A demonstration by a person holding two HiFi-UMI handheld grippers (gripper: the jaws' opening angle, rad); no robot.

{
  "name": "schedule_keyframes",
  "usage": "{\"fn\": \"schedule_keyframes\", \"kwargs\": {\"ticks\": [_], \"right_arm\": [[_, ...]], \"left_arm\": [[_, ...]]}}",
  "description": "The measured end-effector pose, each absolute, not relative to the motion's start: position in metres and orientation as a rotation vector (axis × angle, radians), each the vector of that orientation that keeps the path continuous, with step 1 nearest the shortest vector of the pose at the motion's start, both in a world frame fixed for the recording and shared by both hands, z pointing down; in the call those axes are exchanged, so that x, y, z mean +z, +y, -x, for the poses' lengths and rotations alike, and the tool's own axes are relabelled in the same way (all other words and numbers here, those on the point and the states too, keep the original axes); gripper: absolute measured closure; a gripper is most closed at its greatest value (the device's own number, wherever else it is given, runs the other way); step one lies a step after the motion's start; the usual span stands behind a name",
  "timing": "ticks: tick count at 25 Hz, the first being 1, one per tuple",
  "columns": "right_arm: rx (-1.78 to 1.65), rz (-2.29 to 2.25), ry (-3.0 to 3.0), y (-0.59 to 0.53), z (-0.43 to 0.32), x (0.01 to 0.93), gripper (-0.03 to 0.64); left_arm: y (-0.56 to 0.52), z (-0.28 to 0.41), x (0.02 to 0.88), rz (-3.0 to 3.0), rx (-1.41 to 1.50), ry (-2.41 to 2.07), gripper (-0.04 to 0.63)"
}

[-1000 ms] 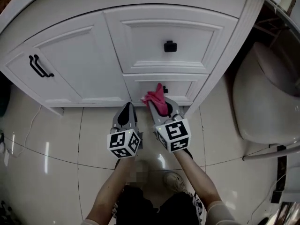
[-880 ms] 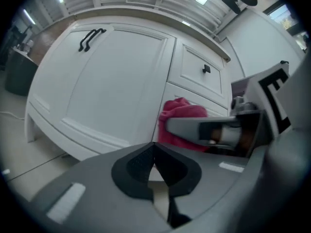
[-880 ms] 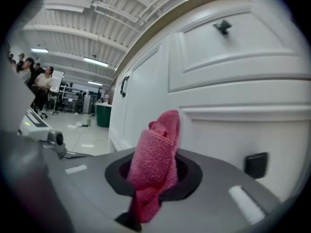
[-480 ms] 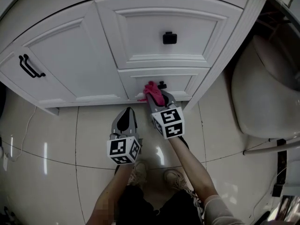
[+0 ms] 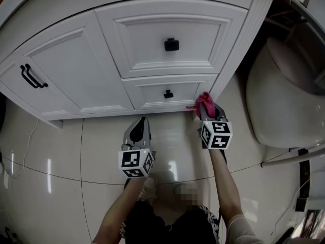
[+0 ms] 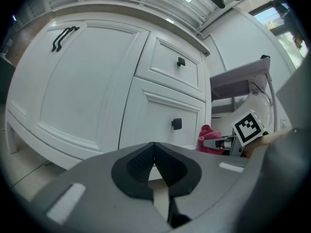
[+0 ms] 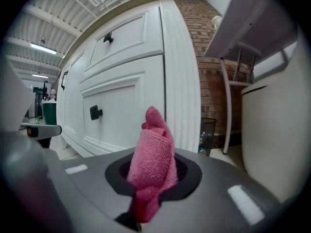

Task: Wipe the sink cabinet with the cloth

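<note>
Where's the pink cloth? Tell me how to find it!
Look at the big white sink cabinet, then down to its bottom right corner by the floor. There the right gripper pinches the cloth, the only pink thing among all the white and grey.

Cloth (image 7: 153,159) end hidden inside right tongs (image 7: 154,181), toilet (image 5: 279,105) cropped at right

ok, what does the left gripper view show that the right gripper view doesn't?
Only the left gripper view: the left gripper with its jaws together on nothing, and the right gripper seen from outside, marker cube included.

Only the right gripper view: the red brick wall, the dark mesh bin, and a close look at that gripper's jaws clamped on the pink textured cloth.

Both: the white panelled sink cabinet, its square black drawer knobs, and the cloth.
</note>
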State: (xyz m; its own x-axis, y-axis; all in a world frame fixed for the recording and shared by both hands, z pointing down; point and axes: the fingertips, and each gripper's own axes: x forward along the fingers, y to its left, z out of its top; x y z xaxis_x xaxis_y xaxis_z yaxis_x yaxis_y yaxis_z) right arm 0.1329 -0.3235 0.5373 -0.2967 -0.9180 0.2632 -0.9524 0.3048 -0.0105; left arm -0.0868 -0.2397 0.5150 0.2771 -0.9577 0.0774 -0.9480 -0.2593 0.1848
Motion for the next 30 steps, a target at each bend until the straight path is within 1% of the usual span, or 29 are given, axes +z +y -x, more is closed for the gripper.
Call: {"fn": "schedule_keyframes", "kwargs": {"ticks": [2,4,6,10,12,14,16,19,21,25,30], "right_arm": [[0.283,-1.793,-2.334,-0.322,-0.147,0.538,0.561],[0.333,-1.818,-2.364,-0.314,-0.140,0.534,0.561],[0.316,-1.692,-2.481,-0.300,-0.096,0.529,0.563],[0.154,-1.181,-2.692,-0.275,0.044,0.534,0.563],[0.098,-1.012,-2.727,-0.268,0.097,0.542,0.561],[0.084,-0.928,-2.729,-0.271,0.131,0.552,0.561],[0.090,-0.906,-2.716,-0.278,0.145,0.558,0.564],[0.103,-0.942,-2.696,-0.290,0.138,0.561,0.563],[0.131,-1.011,-2.670,-0.296,0.114,0.565,0.563],[0.240,-1.281,-2.586,-0.309,0.021,0.576,0.563],[0.288,-1.481,-2.439,-0.319,-0.075,0.586,0.563]], "left_arm": [[-0.239,0.090,0.516,-2.331,-0.078,-1.792,0.594],[-0.240,0.094,0.519,-2.322,-0.068,-1.805,0.594],[-0.240,0.098,0.525,-2.313,-0.042,-1.816,0.594],[-0.234,0.120,0.536,-2.229,-0.051,-1.883,0.594],[-0.230,0.134,0.536,-2.192,-0.062,-1.926,0.594],[-0.232,0.141,0.534,-2.172,-0.080,-1.945,0.594],[-0.235,0.141,0.535,-2.166,-0.093,-1.940,0.595],[-0.238,0.136,0.534,-2.195,-0.095,-1.916,0.595],[-0.240,0.130,0.532,-2.224,-0.094,-1.898,0.595],[-0.237,0.119,0.532,-2.270,-0.063,-1.870,0.595],[-0.235,0.118,0.541,-2.244,-0.018,-1.874,0.595]]}}
